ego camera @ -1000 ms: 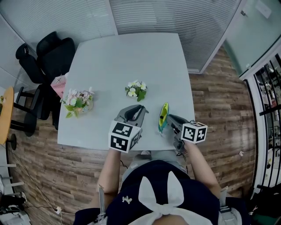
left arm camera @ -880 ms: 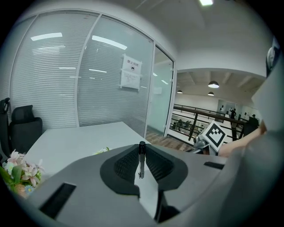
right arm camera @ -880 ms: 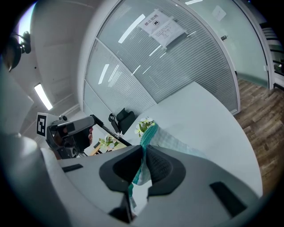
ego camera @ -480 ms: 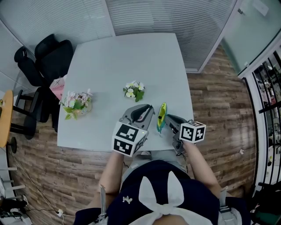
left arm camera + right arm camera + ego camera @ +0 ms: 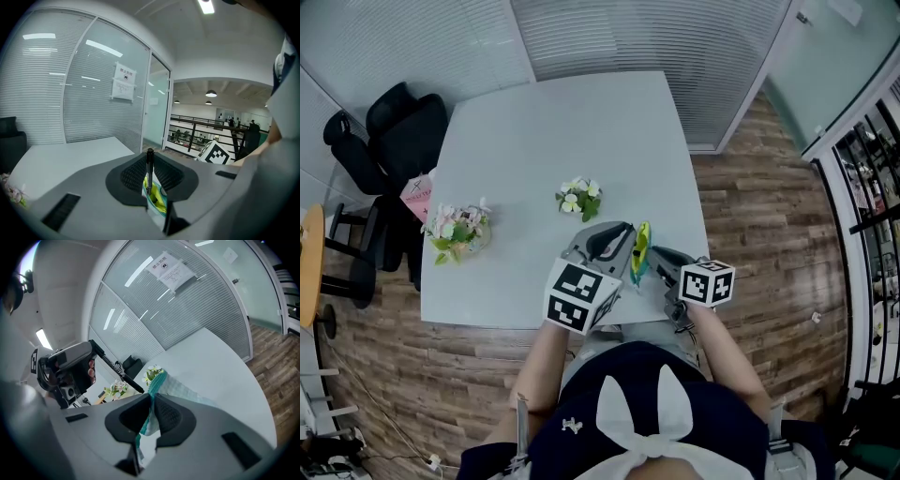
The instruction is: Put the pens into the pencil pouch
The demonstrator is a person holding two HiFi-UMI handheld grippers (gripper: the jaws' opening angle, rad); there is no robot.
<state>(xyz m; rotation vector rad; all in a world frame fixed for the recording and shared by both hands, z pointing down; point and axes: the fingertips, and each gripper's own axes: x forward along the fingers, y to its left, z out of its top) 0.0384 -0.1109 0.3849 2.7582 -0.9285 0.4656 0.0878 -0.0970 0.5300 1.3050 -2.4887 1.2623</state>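
Black pen (image 5: 149, 157) is clamped in the near-closed left gripper (image 5: 151, 174) just beside the pencil pouch (image 5: 174, 386) rim, itself pinched by the right gripper (image 5: 152, 411); if misaligned, the tip could be snagged there

The pencil pouch (image 5: 165, 383) is teal at its edge, pale checked on its side, yellow-green within; the pen (image 5: 117, 367) is black with white lettering; the left hand-held gripper (image 5: 149, 178) and the right hand-held gripper (image 5: 151, 416) are grey with black pads and black-and-white square markers; the counter (image 5: 544, 131) is pale grey; the white flowers (image 5: 579, 198) have green leaves; the pink flowers (image 5: 455, 228) lie far left.
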